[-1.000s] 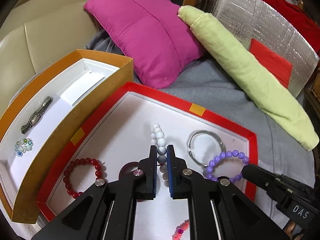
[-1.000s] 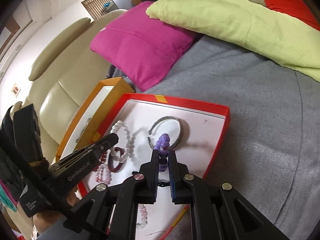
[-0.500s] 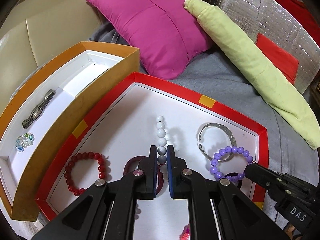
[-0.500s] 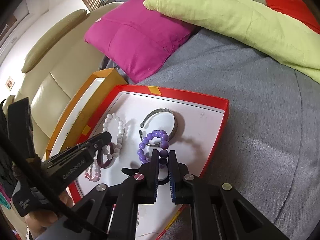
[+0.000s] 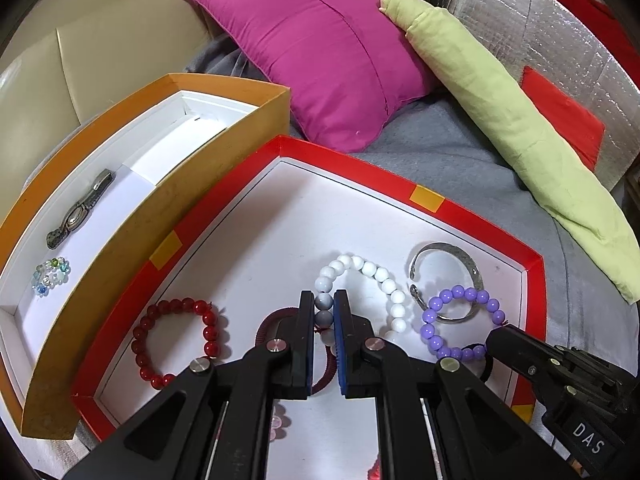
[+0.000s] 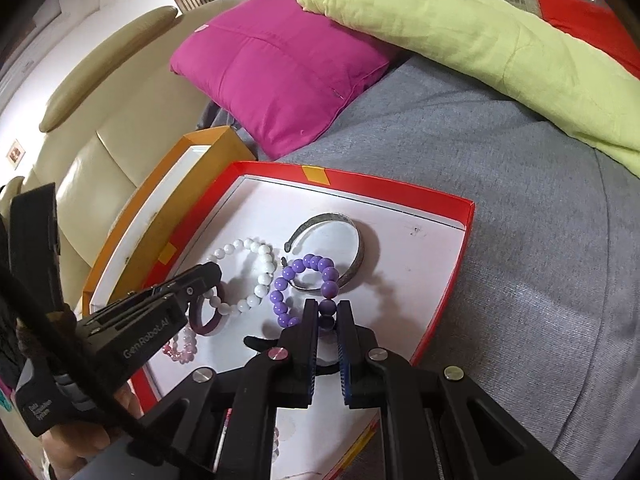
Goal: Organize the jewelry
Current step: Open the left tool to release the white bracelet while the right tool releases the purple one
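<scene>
My left gripper (image 5: 323, 300) is shut on grey and white beads of the white bead bracelet (image 5: 376, 276), whose loop lies curled on the red-rimmed tray (image 5: 360, 164). My right gripper (image 6: 327, 308) is shut on a bead of the purple bead bracelet (image 6: 304, 266), which rests partly over a silver cuff (image 6: 354, 240). A red bead bracelet (image 5: 176, 340) and a dark maroon bangle (image 5: 268, 320) lie to the left in the tray. The orange box (image 5: 224, 168) beside it holds a watch (image 5: 80, 208) and a small glass-bead bracelet (image 5: 50, 276).
The tray and box sit on a grey cover (image 6: 520, 200) over a sofa. A magenta cushion (image 5: 320, 48) and a light green roll (image 5: 520, 128) lie behind them. A pink bracelet (image 6: 180, 350) and a black loop (image 6: 256, 342) lie near the tray's front.
Both bracelets hung stretched in straight lines from the jaws; now their loops lie spread on the tray. Both grippers stay shut on them and have tilted slightly.
</scene>
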